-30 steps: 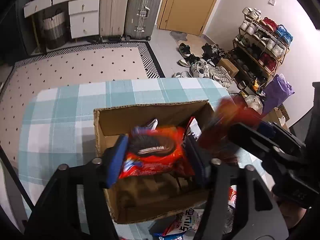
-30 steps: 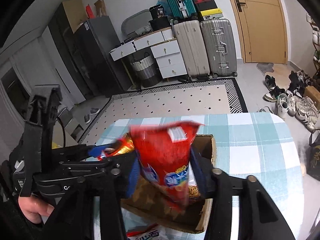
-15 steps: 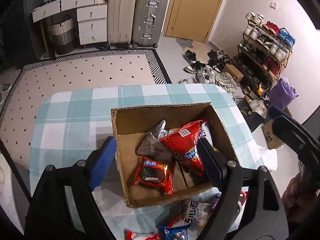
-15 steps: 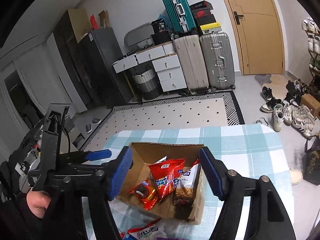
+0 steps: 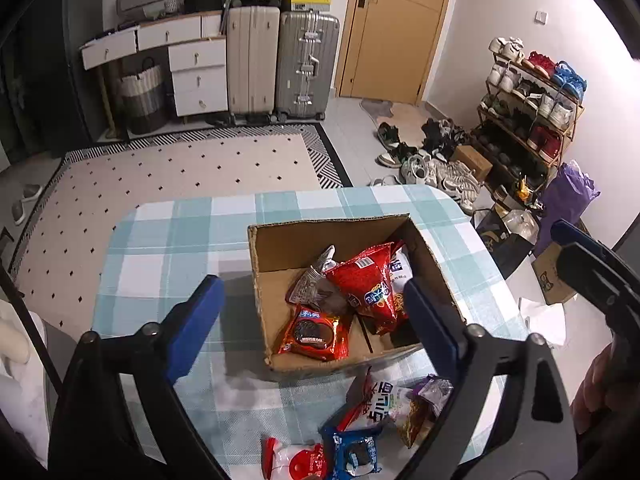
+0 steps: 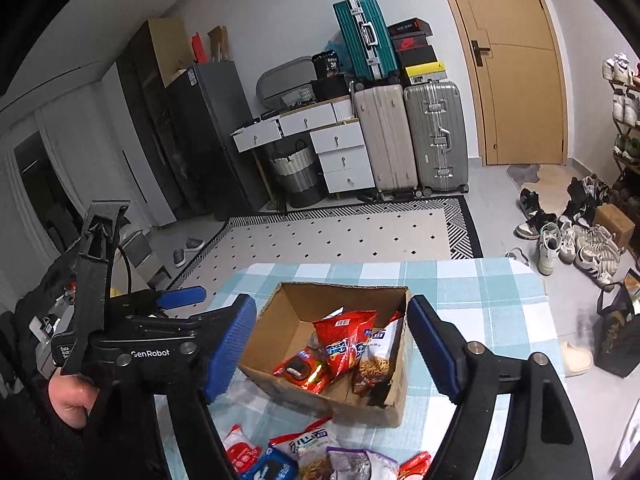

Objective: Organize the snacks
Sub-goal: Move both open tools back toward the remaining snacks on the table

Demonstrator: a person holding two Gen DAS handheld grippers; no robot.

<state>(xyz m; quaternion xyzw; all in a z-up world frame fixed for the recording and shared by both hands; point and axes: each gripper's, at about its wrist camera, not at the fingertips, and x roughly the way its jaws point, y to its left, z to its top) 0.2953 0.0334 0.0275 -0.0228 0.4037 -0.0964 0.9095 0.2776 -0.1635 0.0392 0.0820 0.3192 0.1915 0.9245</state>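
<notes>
Hovering above the cardboard box (image 5: 348,240), both the left gripper (image 5: 312,316) and right gripper (image 6: 332,346) have just been opening, jaws released and empty. Red cookie pack (image 5: 314,334) and red chip bag (image 5: 366,284) lie inside the box; more snack packets (image 5: 384,404) rest on the worktop (image 5: 172,240) beside it.

Snack packets seen in a cardboard box (image 5: 276,248) from above the left gripper (image 5: 316,312)

The jaws have just been opening and are spread wide, nothing between them. A cookie packet (image 5: 314,334) and red chip bag (image 5: 366,284) are held inside the box; more packets (image 5: 384,404) are scattered on the checked tablecloth (image 5: 172,240) nearer the camera.
</notes>
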